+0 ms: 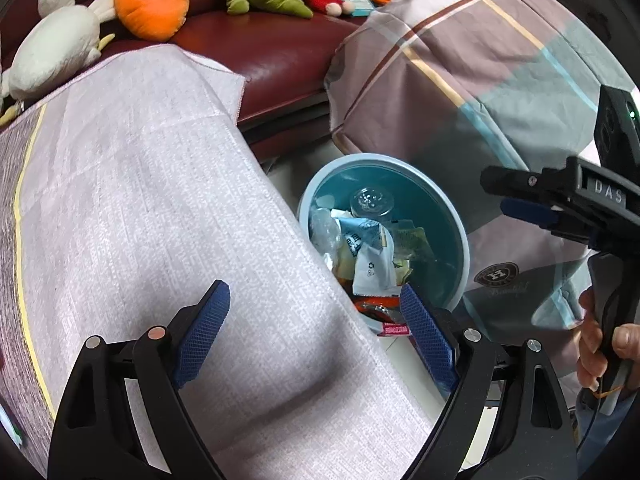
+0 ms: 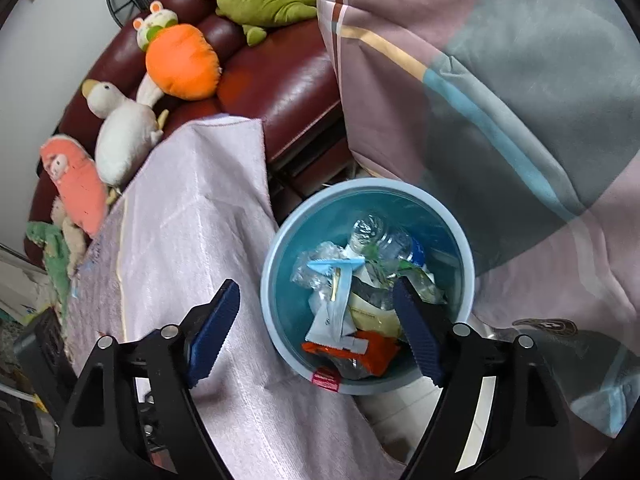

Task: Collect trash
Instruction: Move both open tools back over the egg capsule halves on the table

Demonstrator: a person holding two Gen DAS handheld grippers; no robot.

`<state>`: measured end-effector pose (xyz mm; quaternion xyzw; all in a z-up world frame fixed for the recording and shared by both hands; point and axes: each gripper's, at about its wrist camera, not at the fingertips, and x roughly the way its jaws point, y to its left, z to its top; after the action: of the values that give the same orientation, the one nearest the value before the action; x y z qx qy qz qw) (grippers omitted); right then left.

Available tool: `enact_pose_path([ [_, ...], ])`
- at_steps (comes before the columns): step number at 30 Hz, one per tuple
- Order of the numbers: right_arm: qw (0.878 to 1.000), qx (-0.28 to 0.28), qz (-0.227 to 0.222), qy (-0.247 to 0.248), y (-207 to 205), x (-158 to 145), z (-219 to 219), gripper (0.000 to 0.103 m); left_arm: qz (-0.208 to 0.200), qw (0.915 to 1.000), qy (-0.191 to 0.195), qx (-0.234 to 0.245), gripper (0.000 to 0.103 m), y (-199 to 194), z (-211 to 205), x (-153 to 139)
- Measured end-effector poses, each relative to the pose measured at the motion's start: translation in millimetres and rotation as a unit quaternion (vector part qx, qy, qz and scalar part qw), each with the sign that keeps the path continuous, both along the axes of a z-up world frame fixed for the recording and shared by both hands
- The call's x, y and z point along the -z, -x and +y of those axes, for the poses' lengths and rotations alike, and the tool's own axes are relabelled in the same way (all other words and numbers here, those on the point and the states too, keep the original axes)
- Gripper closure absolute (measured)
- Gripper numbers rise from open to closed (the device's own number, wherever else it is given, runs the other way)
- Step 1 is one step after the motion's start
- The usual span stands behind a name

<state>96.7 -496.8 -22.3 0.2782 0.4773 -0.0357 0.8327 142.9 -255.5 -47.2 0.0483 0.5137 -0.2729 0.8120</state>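
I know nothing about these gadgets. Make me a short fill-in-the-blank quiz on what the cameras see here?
1. The round bin holding the trash is coloured ____.
2. Both grippers, left and right, have their jaws ____.
3. The orange plush sits on a dark red ____.
4. Inside the bin lies a clear plastic ____.

Missing words: blue; open; sofa; bottle

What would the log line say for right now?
left gripper: open, empty | right gripper: open, empty, over bin | blue bin: holds bottle, wrappers | table cloth: bare

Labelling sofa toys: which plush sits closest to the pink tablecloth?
The white goose plush: it lies against the tablecloth edge; the orange and green plushes sit further back.
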Motion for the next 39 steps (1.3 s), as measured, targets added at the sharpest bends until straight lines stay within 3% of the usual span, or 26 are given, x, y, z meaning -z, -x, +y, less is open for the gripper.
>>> enact_pose_path([
  [9,0.999,-0.001,0.022,0.035,9.8,-8.7,20.5,0.022,-0.007,0.9997,0.016,-0.014,0.015,10.0,27.4,-13.7],
  [25,0.997,-0.04,0.011,0.062,25.2,-43.0,90.3,0.022,-0.037,0.9968,0.043,-0.057,0.012,41.3,95.9,-45.6],
  [39,0.989,-0.13,0.018,0.074,16.2,-52.9,193.8,0.017,-0.039,0.9843,0.041,-0.167,0.008,63.2,213.2,-44.3],
])
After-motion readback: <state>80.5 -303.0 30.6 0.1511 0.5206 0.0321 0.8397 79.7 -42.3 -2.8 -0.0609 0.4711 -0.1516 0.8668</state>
